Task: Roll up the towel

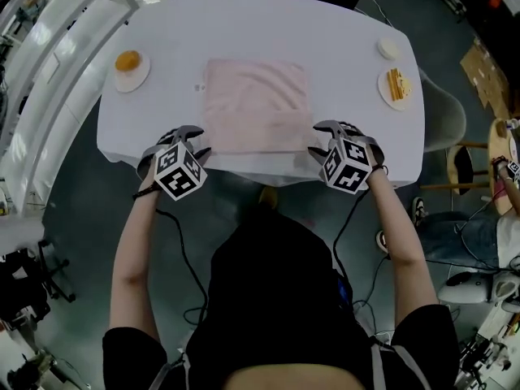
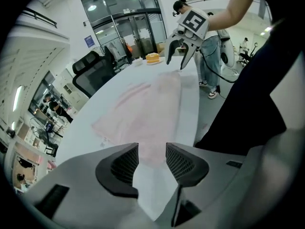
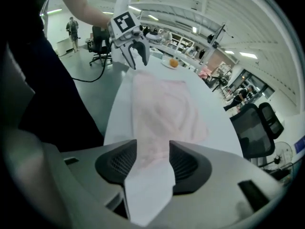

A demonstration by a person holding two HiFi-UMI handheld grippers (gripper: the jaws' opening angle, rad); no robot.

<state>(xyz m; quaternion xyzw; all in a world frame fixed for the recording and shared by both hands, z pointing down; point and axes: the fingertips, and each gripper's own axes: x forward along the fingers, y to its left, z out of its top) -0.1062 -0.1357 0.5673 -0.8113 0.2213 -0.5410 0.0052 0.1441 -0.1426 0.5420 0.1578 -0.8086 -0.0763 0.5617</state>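
Your left gripper point(image 1: 195, 140) and right gripper point(image 1: 318, 140) hover with fingers point(image 2: 119, 168) released, empty. Pinch the towel point(image 1: 258, 104) evenly at its near corners, then roll tightly away.

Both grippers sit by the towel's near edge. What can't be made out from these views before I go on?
- Near edge of the towel: in both gripper views the jaw bodies cover all but a strip between them.
- Contact of the left gripper and right gripper with the towel: head view, too small to tell.
- The food on the left plate and right plate: head view, too small.
- The speck beside the towel: too small.
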